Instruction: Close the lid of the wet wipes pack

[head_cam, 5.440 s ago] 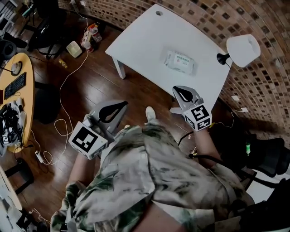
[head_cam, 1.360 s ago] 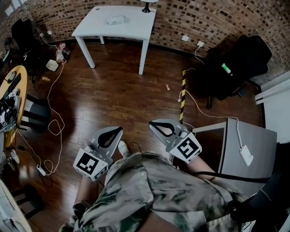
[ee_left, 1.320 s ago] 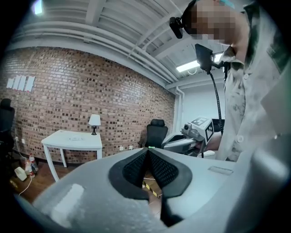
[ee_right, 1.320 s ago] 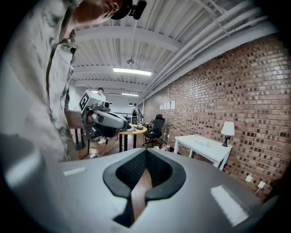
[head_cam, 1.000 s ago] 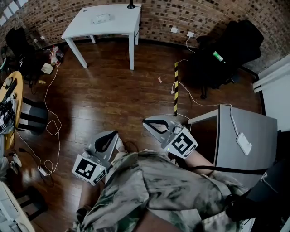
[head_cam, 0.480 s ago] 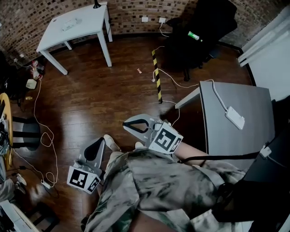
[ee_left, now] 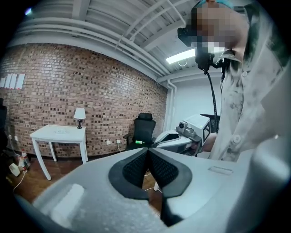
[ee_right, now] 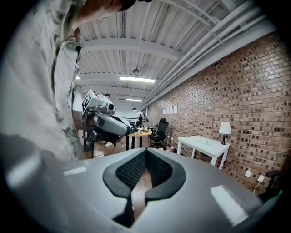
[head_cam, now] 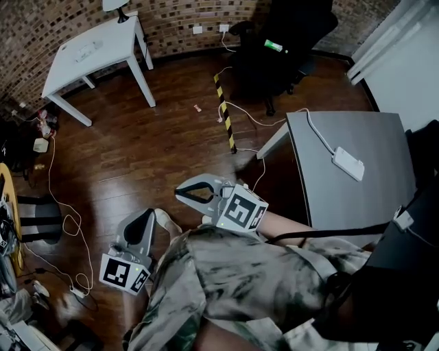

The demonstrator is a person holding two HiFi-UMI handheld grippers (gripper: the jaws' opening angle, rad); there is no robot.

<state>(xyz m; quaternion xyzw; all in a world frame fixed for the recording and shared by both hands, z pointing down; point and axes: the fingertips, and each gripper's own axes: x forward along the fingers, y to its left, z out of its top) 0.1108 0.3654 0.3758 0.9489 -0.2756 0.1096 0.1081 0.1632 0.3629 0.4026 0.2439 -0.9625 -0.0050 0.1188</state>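
The wet wipes pack [head_cam: 88, 49] lies on a white table [head_cam: 68, 65] far off at the top left of the head view; its lid is too small to make out. The pack [ee_left: 59, 131] also shows as a small pale shape in the left gripper view, and on the same table [ee_right: 213, 146] in the right gripper view. My left gripper [head_cam: 145, 214] hangs low beside the person's shirt, shut and empty. My right gripper [head_cam: 180, 194] is held in front of the body, shut and empty. Both are well away from the table, over the wooden floor.
A grey desk [head_cam: 370, 206] with a white device [head_cam: 348, 163] and cable stands at the right. A black office chair [head_cam: 281, 41] is by the brick wall. Yellow-black tape [head_cam: 223, 113] and loose cables [head_cam: 65, 212] lie on the floor. A lamp [head_cam: 115, 5] stands on the white table.
The person has moved back from the white table and turned right; the table has slid from close ahead to the far top left. Both grippers stayed shut and dropped near the body.
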